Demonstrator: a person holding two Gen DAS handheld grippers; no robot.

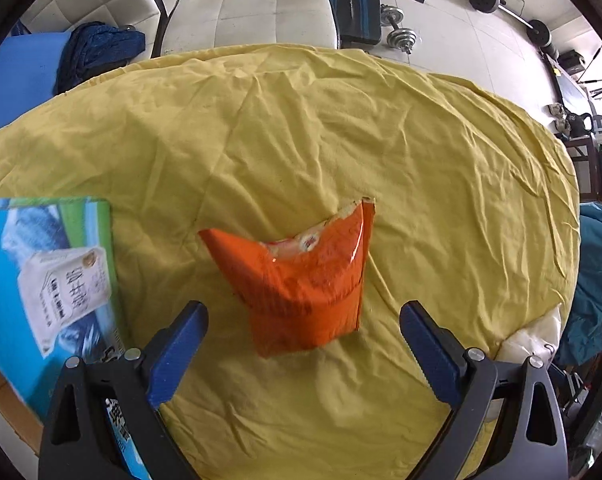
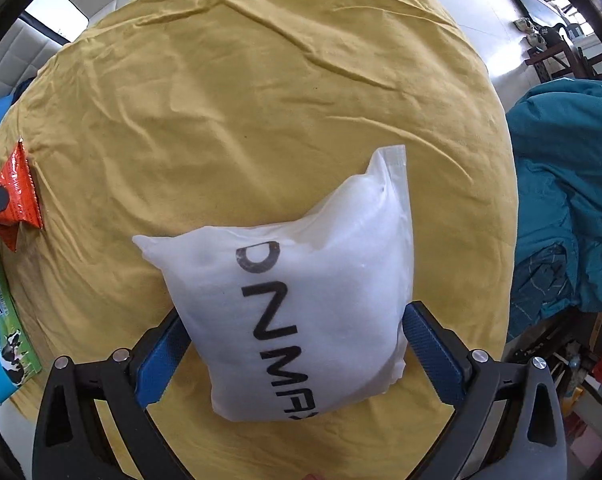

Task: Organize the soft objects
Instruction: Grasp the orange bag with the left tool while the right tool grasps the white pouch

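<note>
An orange snack packet (image 1: 305,280) lies on the yellow cloth (image 1: 301,140) covering the table. My left gripper (image 1: 303,344) is open, its blue fingers (image 1: 177,352) on either side of the packet's near end, not touching it. In the right wrist view a soft white bag (image 2: 301,312) with black letters lies on the cloth (image 2: 241,100). My right gripper (image 2: 297,344) is open around the bag's near part, its fingers (image 2: 433,352) at or very near the bag's sides. The orange packet (image 2: 19,196) shows at the far left there.
A blue and green milk carton box (image 1: 49,280) sits at the table's left edge, also in the right view (image 2: 5,320). A teal garment (image 2: 569,208) is heaped to the right. A dark blue cloth (image 1: 97,52), weights (image 1: 401,28) and a bench lie beyond the table.
</note>
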